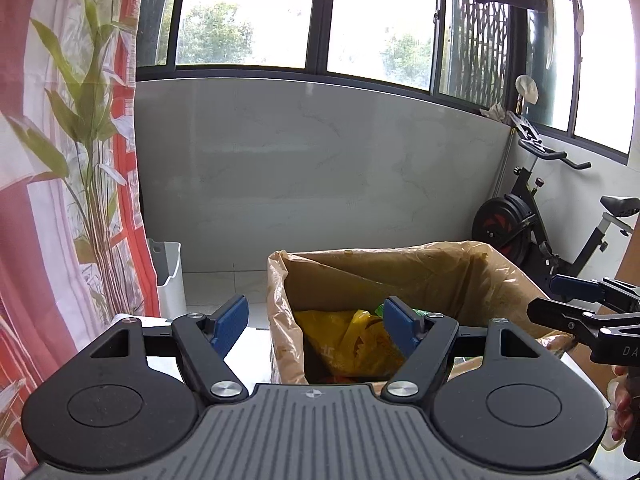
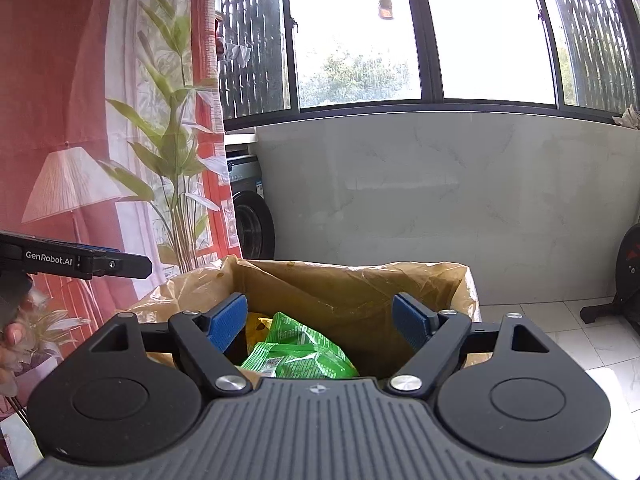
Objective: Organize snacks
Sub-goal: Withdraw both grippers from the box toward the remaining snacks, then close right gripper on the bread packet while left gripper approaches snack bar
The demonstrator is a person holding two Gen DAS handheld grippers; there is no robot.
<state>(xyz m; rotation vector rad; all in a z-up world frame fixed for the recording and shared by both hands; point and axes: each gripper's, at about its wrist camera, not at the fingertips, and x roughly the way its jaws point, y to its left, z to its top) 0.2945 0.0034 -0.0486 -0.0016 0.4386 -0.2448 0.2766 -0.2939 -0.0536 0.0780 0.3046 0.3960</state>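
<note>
A cardboard box lined with a tan plastic bag (image 1: pixel 400 276) (image 2: pixel 352 288) stands in front of both grippers. Inside it lie a yellow snack bag (image 1: pixel 352 344) and green snack packets (image 2: pixel 300 352). My left gripper (image 1: pixel 316 322) is open over the box's near left rim, nothing between its blue pads. My right gripper (image 2: pixel 320 320) is open above the green packets, its pads not touching them. In the left wrist view the right gripper (image 1: pixel 576 300) reaches in from the right edge. The left gripper (image 2: pixel 132 266) shows at the left edge of the right wrist view.
A red and white curtain with a plant print (image 1: pixel 60 200) hangs at the left. A white bin (image 1: pixel 170 276) stands by it. An exercise bike (image 1: pixel 540 216) stands at the right, a washing machine (image 2: pixel 250 216) behind the curtain. A tiled wall and windows lie beyond the box.
</note>
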